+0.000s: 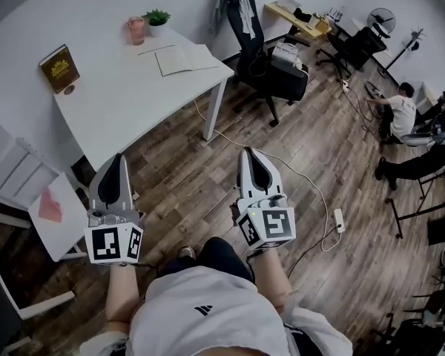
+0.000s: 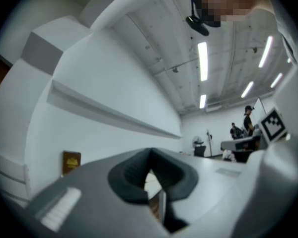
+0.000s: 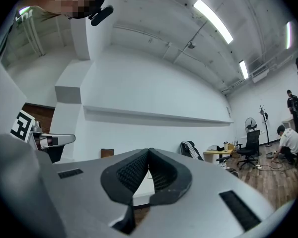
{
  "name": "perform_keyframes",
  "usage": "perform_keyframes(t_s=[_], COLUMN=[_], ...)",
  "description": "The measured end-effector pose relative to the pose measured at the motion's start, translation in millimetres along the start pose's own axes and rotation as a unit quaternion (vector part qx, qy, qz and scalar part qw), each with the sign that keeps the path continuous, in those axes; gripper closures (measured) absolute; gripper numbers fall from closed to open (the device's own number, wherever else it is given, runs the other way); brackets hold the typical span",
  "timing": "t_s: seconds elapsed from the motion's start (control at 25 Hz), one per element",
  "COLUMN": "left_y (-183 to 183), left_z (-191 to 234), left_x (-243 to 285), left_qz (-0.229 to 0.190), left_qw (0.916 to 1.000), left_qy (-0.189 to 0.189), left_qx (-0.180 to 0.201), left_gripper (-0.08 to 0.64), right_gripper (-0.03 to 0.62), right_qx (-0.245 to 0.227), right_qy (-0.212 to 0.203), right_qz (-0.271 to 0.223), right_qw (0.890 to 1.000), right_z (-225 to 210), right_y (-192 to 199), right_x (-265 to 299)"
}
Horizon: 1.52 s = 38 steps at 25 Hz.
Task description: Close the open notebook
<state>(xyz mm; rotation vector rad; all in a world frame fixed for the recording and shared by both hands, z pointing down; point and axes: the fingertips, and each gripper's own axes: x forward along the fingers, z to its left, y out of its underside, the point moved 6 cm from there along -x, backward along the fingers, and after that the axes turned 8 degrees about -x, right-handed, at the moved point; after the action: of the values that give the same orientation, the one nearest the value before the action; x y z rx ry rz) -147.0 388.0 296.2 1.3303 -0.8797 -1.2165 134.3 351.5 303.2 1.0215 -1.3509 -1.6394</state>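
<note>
1. Notebook [image 1: 187,58]: lies open and flat, pages up, on the white table [image 1: 126,102] near its far right corner. Nothing touches it, and it is well apart from both tongs.
2. Left gripper [image 1: 117,160]: jaws together, nothing between them; held over the wooden floor, short of the table's near edge.
3. Right gripper [image 1: 249,154]: jaws pressed together, empty; also over the floor, beside the table leg.
4. Neighbours on the table: brown book [image 1: 59,68] standing at the left edge; pink cup [image 1: 136,30] and small plant [image 1: 157,18] just behind the notebook.
5. Step in hand, as judged: the approach, with closing not yet begun.
6. Handling advice: come in at the table's right corner, clear of the cup and plant. Slip one tip under the outer edge of one half and fold it over the spine. Rest the other tongs on the opposite half so that the notebook does not slide.
</note>
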Motion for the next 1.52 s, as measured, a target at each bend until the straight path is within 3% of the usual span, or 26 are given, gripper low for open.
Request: perform_keyframes(t_s=[0.36, 1.12, 1.52], left_y=[25.1, 35.1, 48.6], left_z=[22.9, 63.9, 64.0], left_x=[58.2, 283.9, 352.6], left_qz=[0.015, -0.012, -0.004], left_qw=[0.9998, 0.9975, 0.9953], left_qy=[0.003, -0.068, -0.089], left_qx=[-0.008, 0.015, 0.037], left_gripper=[0.551, 0.551, 0.552], right_gripper=[0.598, 0.598, 0.598], right_qx=[-0.002, 0.003, 0.03], right_qy=[0.004, -0.077, -0.11], right_qz=[0.015, -0.011, -0.007], right_qw=[1.0, 0.997, 0.993], right_z=[-18.9, -118.6, -148.2], right_y=[21.3, 41.5, 66.0], right_x=[62.1, 314.2, 390.8])
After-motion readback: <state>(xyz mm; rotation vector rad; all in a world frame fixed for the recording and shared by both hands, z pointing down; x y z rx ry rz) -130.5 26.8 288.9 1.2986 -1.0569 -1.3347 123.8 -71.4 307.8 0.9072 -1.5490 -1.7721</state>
